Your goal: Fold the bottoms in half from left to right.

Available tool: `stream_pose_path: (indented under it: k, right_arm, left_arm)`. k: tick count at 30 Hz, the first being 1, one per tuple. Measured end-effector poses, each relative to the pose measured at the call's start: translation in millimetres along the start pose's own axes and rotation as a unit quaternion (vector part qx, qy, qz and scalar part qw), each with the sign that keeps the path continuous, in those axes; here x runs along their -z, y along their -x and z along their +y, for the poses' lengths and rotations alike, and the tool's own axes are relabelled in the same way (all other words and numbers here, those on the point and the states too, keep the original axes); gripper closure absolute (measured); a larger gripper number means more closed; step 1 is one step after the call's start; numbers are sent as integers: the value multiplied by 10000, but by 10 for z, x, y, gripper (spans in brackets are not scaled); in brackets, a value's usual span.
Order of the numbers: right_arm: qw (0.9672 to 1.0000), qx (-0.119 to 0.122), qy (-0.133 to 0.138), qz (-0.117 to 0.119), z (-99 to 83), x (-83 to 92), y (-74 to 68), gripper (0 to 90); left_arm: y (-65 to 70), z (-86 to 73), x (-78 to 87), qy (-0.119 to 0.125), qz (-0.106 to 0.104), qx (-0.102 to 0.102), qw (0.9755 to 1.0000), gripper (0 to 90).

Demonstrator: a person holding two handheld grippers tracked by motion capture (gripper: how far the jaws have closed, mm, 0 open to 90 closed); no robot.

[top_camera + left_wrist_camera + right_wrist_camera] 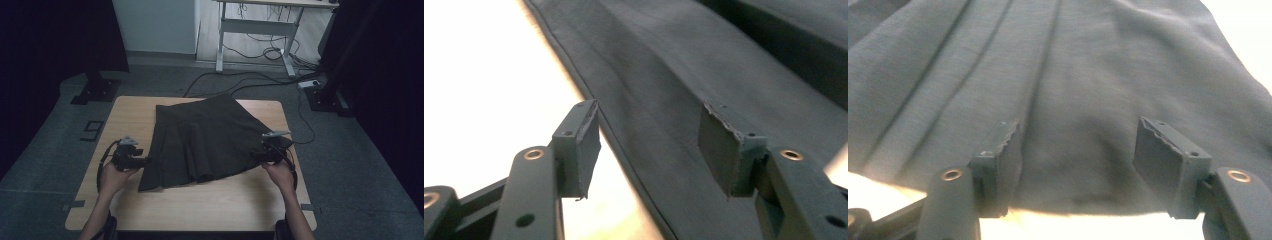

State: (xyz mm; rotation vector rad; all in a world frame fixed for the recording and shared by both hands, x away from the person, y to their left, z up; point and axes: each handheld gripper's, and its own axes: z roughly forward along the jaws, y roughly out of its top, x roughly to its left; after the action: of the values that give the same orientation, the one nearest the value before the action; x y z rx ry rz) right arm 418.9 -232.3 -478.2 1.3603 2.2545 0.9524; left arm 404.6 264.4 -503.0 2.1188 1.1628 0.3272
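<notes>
Left gripper: the left gripper (146, 161), held in the person's left hand (114, 175) near the table's front-left, sits just beside the skirt's left edge; seen along its own jaws in the left gripper view (649, 145), the jaws stand apart with nothing pinched, the skirt's hemmed side edge running beneath the gap.

Right gripper: the right gripper (254, 156), in the right hand (280, 172), sits at the skirt's right edge; in the right gripper view (1077, 160) its jaws are spread, clear of the cloth lying just ahead.

Skirt: a dark pleated skirt (210, 137) lies spread flat across the middle of the table, between the two grippers, narrower at the far end and flaring toward the person.

Table: a pale wooden table (200, 210), bare along its near edge.

Beyond: a white-framed desk (260, 25) and loose cables (235, 77) on the grey floor.
</notes>
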Motion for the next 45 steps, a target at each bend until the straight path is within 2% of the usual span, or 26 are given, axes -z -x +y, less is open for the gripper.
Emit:
stream_pose_path:
  k: [1,2,4,6,8,9,10,11,13,15,17,20,21,22,30,39,42,43,44,45]
  right_arm:
    - [9999,-1,-63,132,27,-151,-58,396]
    - [9999,-1,-63,132,27,-151,-58,396]
    - [9996,-37,-157,243,26,-314,-111,426]
    - [9992,-8,-272,305,3,-456,-168,483]
    - [9988,90,-426,243,-39,-583,-224,574]
    - [9985,125,-469,240,-55,-615,-237,623]
    - [9983,164,-522,214,-85,-658,-258,665]
    - [9987,204,-449,131,-101,-662,-272,714]
    - [9989,192,-424,75,-117,-648,-271,834]
    - [9989,135,-421,183,-142,-635,-246,861]
    - [9990,106,-386,198,-180,-609,-240,876]
    - [9991,144,-349,194,-259,-543,-259,880]
    - [9990,166,-338,241,-325,-484,-266,879]
    - [9989,159,-349,273,-359,-450,-267,879]
    - [9983,205,-423,348,-578,-228,-301,879]
    - [9977,282,-444,428,-886,65,-367,878]
    - [9980,214,-385,460,-931,92,-359,877]
    - [9981,172,-362,476,-942,96,-355,876]
    - [9982,154,-339,481,-946,94,-353,874]
    - [9980,157,-346,496,-944,93,-347,869]
  left_arm:
    - [-6,20,-137,-19,58,25,10000,450]
    - [-6,20,-137,-19,58,25,10000,463]
    - [-4,28,-239,-92,126,40,9999,481]
    - [10,19,-314,-187,254,-55,9995,526]
    - [26,-3,-365,-340,314,-171,9988,559]
    - [46,-36,-380,-301,367,-314,9984,579]
    - [49,-50,-379,-253,349,-304,9986,596]
    - [48,-66,-372,-210,338,-257,9989,609]
    - [60,-96,-357,-158,337,-291,9989,669]
    - [84,-126,-340,-127,299,-291,9990,716]
    - [130,-156,-317,-138,258,-308,9991,738]
    - [242,-208,-272,-198,220,-434,9986,744]
    - [326,-251,-234,-245,191,-483,9983,744]
    - [326,-251,-234,-245,191,-483,9983,743]
    - [640,-466,-60,-350,39,-682,9970,725]
    - [937,-727,127,-326,-145,-724,9967,711]
    - [947,-752,144,-309,-234,-714,9967,702]
    - [927,-745,142,-312,-335,-654,9968,686]
    - [904,-734,140,-314,-434,-625,9966,657]
    - [880,-717,137,-331,-445,-639,9964,593]
